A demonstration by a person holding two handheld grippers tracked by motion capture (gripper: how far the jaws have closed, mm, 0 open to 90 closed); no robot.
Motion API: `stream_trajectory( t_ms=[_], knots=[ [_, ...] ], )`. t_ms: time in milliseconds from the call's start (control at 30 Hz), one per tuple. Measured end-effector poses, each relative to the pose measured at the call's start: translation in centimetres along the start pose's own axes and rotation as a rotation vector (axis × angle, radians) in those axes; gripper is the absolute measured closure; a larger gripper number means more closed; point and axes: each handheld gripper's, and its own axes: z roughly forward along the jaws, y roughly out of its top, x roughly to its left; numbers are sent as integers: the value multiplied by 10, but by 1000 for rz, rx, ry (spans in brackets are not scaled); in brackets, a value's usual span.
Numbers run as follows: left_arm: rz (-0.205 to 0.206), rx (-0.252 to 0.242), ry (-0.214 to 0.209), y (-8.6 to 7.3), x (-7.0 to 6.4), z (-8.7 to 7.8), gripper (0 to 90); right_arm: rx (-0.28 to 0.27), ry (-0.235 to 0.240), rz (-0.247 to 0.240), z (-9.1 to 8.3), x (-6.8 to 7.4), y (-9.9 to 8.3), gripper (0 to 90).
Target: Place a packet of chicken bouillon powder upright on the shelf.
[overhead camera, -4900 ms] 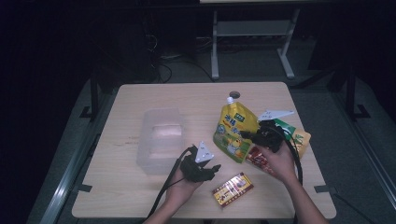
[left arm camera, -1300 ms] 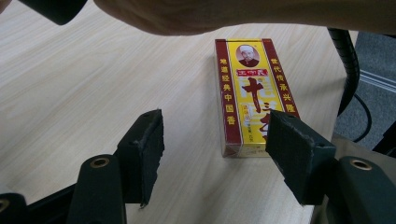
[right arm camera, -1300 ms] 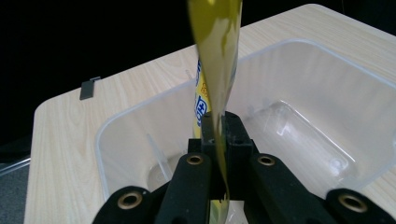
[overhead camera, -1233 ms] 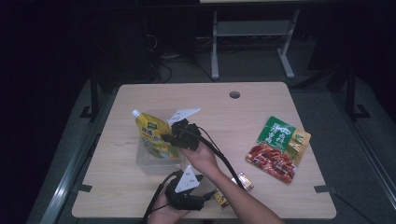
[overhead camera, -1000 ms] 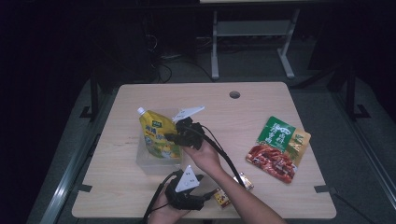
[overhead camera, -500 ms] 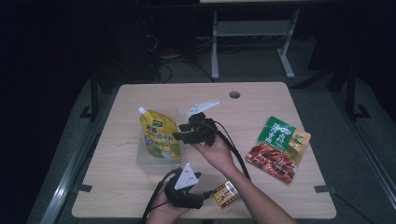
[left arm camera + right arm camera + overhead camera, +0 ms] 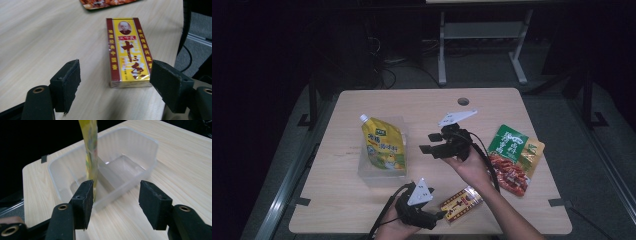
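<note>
From the high view, a yellow spouted pouch (image 7: 383, 146) stands upright in a clear plastic container (image 7: 398, 172) on the left half of the wooden surface (image 7: 492, 105). The right gripper (image 7: 432, 148) hangs above the middle of the surface, just to the right of the container, its jaws spread apart with nothing between them and pointing toward the pouch. The left gripper (image 7: 437, 216) sits low at the near edge, its jaws aimed rightward at a small red-and-yellow box (image 7: 460, 203) that lies flat just beside it. Farther right, near the surface's right edge, a green packet (image 7: 508, 142) partly overlaps a red snack packet (image 7: 510, 171), both well apart from the container.

In the left gripper view, the left gripper (image 7: 115, 80) has its jaws released and wide. The red-and-yellow box (image 7: 127, 51) lies flat on the surface just ahead of the gap, its near end roughly level with the jaw tips but touching neither pad. A corner of the red snack packet (image 7: 105, 3) shows at the top edge.

In the right gripper view, the right gripper (image 7: 115, 200) also has its jaws parted and empty. The clear plastic container (image 7: 150, 160) sits just ahead of them. The yellow spouted pouch (image 7: 90, 150) is seen edge-on, standing upright inside the container against its near wall, in line with the jaw on the picture's left; whether that pad touches it cannot be told.
</note>
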Motion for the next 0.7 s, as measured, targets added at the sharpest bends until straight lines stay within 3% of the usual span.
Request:
stream_trajectory(
  t_ms=[333,700],
  knots=[
    [46,82,-36,5,-12,21,186,4,-50,29,-34,-15,-26,405],
    [82,138,-24,9,-20,37,182,4,-87,61,-58,-26,-51,380]
  ],
)
